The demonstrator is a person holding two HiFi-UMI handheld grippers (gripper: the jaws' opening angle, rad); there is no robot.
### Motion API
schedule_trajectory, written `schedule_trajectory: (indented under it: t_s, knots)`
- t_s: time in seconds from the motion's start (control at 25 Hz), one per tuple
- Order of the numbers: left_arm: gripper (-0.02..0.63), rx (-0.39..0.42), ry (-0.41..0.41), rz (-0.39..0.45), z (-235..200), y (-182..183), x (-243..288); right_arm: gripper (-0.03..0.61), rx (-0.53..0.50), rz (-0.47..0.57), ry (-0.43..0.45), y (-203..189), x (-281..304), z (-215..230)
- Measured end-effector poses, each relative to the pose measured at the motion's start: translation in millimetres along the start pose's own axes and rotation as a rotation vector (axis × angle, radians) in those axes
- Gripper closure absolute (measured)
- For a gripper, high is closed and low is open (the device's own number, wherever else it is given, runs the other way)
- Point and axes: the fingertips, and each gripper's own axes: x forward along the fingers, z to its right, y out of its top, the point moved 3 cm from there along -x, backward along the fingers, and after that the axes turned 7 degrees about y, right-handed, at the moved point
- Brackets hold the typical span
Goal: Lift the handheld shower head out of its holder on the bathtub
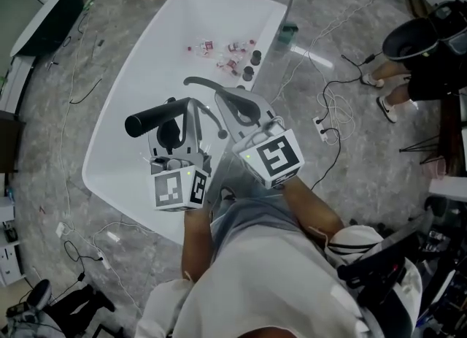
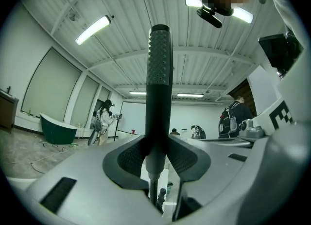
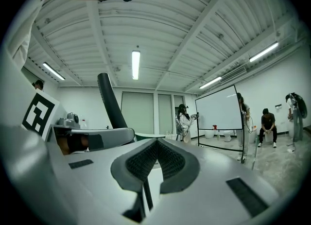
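The black handheld shower head (image 1: 155, 118) is off the tub's rim and lies across my left gripper (image 1: 179, 121), which is shut on its handle. In the left gripper view the shower head (image 2: 159, 68) stands upright between the pads, its ribbed hose (image 2: 153, 190) dropping below. The grey hose (image 1: 211, 87) arcs over to my right gripper (image 1: 244, 106). In the right gripper view the right gripper (image 3: 155, 163) has its pads together at the tip, pinching a thin dark hose (image 3: 145, 197). The shower head (image 3: 111, 103) leans at that view's left. Black fittings (image 1: 252, 65) sit on the rim of the white bathtub (image 1: 139, 81).
Several small red and white items (image 1: 219, 50) lie inside the tub. Cables and a power strip (image 1: 322, 126) trail over the marble floor to the right. A seated person (image 1: 416, 44) is at far right. Other people, a green tub (image 2: 57, 130) and a whiteboard (image 3: 221, 114) stand beyond.
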Motion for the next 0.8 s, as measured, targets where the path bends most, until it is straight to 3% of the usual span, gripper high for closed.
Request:
schedule_trajectory:
  t_s: [0.24, 0.8]
  knots:
    - [0.466, -0.004, 0.018, 0.005, -8.4, -1.0, -6.3, 0.563, -0.042, 0.047, 0.027, 5.6, 2.1, -10.1]
    - [0.466, -0.011, 0.013, 0.001, -11.0, -3.5, -9.6, 0.563, -0.015, 0.016, 0.019, 5.6, -0.8, -10.0]
